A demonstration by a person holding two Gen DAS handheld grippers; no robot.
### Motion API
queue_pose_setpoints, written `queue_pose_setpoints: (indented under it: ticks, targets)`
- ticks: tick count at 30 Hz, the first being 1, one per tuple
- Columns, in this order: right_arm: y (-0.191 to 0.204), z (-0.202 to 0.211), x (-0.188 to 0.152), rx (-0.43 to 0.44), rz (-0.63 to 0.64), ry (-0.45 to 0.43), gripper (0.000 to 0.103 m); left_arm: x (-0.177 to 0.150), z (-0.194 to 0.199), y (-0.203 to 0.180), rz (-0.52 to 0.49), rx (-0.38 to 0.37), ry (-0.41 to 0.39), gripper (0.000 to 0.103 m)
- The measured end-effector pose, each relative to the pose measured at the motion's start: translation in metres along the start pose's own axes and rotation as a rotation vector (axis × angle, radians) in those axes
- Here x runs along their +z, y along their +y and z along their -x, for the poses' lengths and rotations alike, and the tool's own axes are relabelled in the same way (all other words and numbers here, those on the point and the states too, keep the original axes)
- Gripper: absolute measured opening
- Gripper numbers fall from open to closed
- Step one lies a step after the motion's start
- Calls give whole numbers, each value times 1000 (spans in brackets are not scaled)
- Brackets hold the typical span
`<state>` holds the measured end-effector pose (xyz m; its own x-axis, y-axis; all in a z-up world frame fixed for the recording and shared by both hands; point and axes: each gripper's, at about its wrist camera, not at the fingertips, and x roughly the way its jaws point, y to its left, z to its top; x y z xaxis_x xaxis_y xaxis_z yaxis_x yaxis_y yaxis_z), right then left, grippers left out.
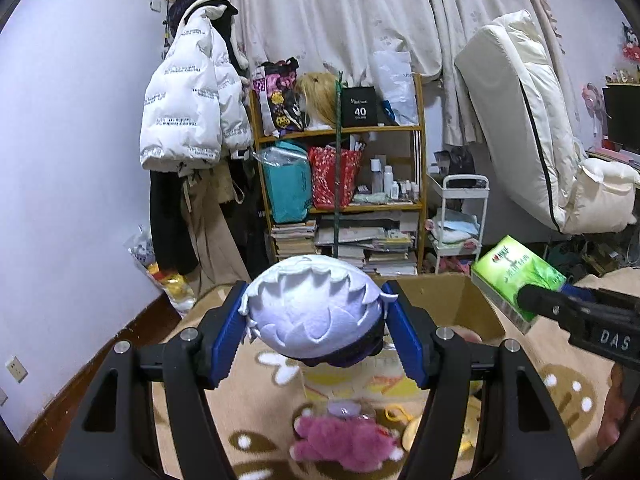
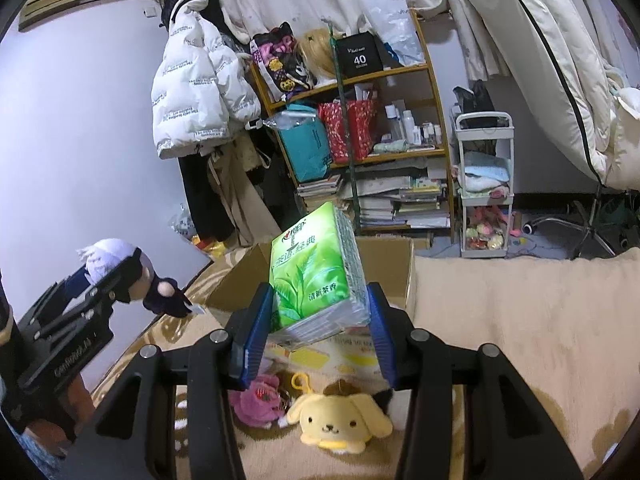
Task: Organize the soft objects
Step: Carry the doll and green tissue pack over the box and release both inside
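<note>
we carry two loads toward the cardboard box at 12 o'clock: left gripper jaws clamp the white-haired doll, right gripper jaws clamp the green tissue pack, both lifted for dropping in.

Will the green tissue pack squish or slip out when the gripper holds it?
The green tissue pack probably squishes a little: it looks like soft tissues in plastic wrap. The shiny wrap may be slippery, though the right gripper presses ribbed blue pads against both sides. It is likely light, since it stays lifted above the cardboard box.
</note>
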<state>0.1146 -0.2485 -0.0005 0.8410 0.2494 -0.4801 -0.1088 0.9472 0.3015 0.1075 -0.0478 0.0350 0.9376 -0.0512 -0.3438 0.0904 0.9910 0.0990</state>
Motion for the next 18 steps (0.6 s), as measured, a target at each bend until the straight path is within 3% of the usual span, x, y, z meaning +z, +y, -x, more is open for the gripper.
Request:
queue_pose_setpoints:
  ticks: [8, 18]
  targets:
    - [-10, -19, 5, -8, -23, -8, 49, 16, -25, -1, -26, 23, -25, 66]
    - [-12, -34, 10, -3, -24, -2, 49, 4, -61, -5, -12, -1, 29, 66]
